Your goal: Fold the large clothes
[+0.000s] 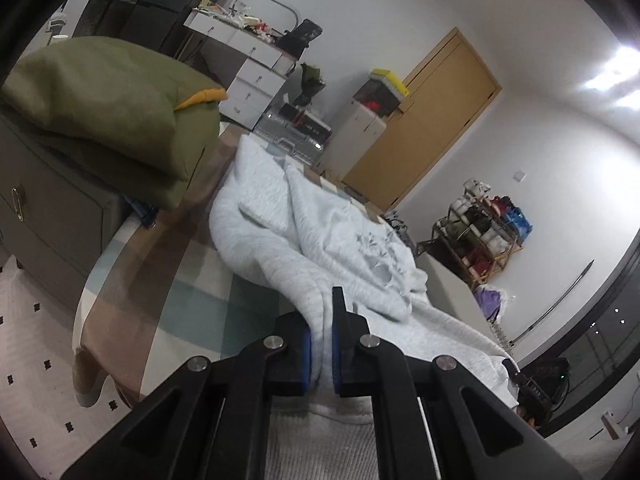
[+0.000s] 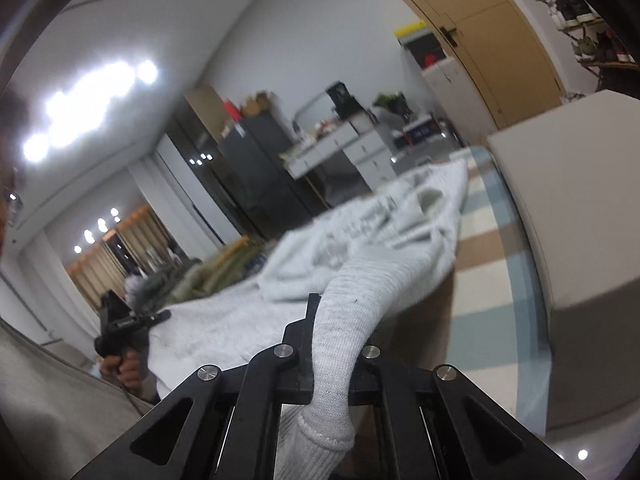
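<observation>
A light grey knit sweater (image 1: 320,232) lies crumpled along a table with a striped cloth (image 1: 192,292). In the left wrist view my left gripper (image 1: 321,336) is shut on a fold of the sweater's edge, with the fabric pinched between its blue pads. In the right wrist view my right gripper (image 2: 334,344) is shut on a ribbed edge of the sweater (image 2: 360,240), which drapes over its right finger. The left gripper (image 2: 162,315) shows there at the far left, held by a hand (image 2: 124,368) and gripping the sweater's other corner. The fabric sags between the two.
A folded olive-green garment (image 1: 108,108) sits on a grey cabinet (image 1: 52,216) left of the table. A pale grey box (image 2: 580,240) stands along the table's right side (image 2: 480,280). White drawers (image 1: 256,80), a wooden door (image 1: 432,120) and a shoe rack (image 1: 480,232) stand beyond.
</observation>
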